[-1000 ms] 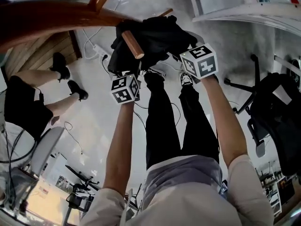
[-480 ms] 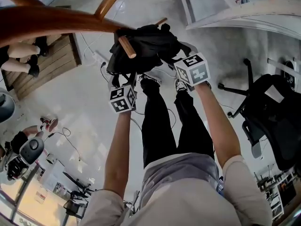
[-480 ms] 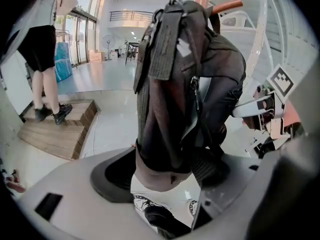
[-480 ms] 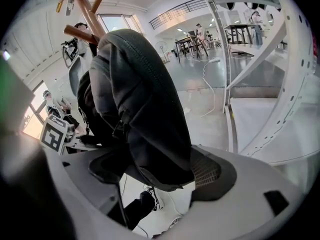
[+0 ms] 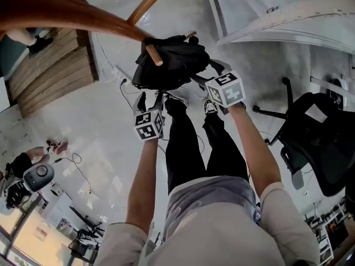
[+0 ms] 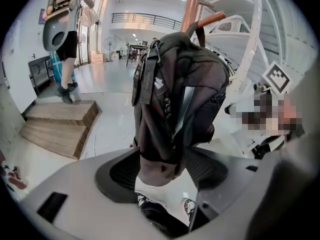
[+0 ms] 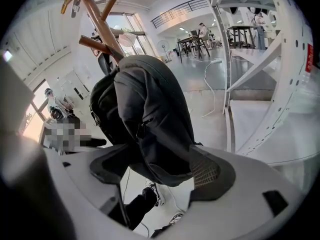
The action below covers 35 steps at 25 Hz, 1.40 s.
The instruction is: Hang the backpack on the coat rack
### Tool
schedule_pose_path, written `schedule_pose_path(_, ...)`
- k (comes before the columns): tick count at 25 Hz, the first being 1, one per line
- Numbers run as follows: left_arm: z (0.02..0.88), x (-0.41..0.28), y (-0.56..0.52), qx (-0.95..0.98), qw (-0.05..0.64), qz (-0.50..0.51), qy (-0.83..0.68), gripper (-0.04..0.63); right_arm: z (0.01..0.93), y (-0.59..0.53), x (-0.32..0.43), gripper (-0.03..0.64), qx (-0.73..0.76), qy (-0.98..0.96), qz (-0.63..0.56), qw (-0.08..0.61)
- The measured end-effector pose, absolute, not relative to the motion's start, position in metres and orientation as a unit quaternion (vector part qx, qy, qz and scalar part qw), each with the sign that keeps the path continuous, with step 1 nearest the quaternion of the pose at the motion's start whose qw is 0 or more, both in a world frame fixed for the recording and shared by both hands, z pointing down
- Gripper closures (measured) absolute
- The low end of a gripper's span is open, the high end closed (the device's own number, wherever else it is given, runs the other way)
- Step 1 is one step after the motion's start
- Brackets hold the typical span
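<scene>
The black backpack (image 5: 169, 65) hangs in the air against the brown wooden coat rack (image 5: 66, 13), just behind a short peg (image 5: 151, 54). My left gripper (image 5: 154, 107) is under its lower left end. In the left gripper view the jaws are closing, and the bag's narrow bottom (image 6: 160, 154) fills the gap and touches both pads. My right gripper (image 5: 213, 79) is shut on the bag's right side, where dark fabric (image 7: 150, 134) bulges between the pads (image 7: 212, 171). The rack's pole and pegs (image 7: 102, 29) rise just behind the bag.
A black office chair (image 5: 319, 143) stands at the right. White shelving (image 5: 288, 15) runs along the top right. Wooden steps (image 5: 50, 65) lie to the left, with cables (image 5: 77, 159) on the pale floor. A person (image 5: 22, 168) sits low at the left. The wearer's legs (image 5: 183, 143) are below the bag.
Both grippers have risen with the backpack, which now sits closer under the rack's peg. The head view has swung, so the steps and the chair have shifted in the picture.
</scene>
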<state>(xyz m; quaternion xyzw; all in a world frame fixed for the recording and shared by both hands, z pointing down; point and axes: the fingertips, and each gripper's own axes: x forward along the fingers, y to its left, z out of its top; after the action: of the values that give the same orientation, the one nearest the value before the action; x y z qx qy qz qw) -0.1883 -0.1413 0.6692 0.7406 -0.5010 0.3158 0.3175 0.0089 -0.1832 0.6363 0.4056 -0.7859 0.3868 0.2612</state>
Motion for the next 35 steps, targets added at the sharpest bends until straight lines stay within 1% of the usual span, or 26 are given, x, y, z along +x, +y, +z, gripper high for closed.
schedule_pose_path(13,0.641,-0.176,-0.112,0.743,0.324,0.318,-0.492,0.348,0.604,-0.161,0.014,0.255,0.391,-0.793,0.385,0.265)
schedule_pose_path(19,0.623,-0.172,-0.107,0.741,0.331,0.299,-0.502,0.371,0.588,-0.151,0.014,0.27,0.38,-0.801,0.374,0.272)
schedule_pose_path(23,0.604,-0.167,-0.106,0.746,0.329,0.277,-0.508,0.375,0.575,-0.146,0.015,0.301,0.38,-0.806,0.365,0.269)
schedule_pose_path(28,0.583,-0.163,-0.101,0.749,0.312,0.275,-0.517,0.431,0.559,-0.136,0.014,0.331,0.376,-0.816,0.35,0.268)
schedule_pose_path(35,0.552,-0.16,-0.093,0.758,0.311,0.244,-0.519,0.433,0.527,-0.12,0.009,0.371,0.371,-0.83,0.322,0.263)
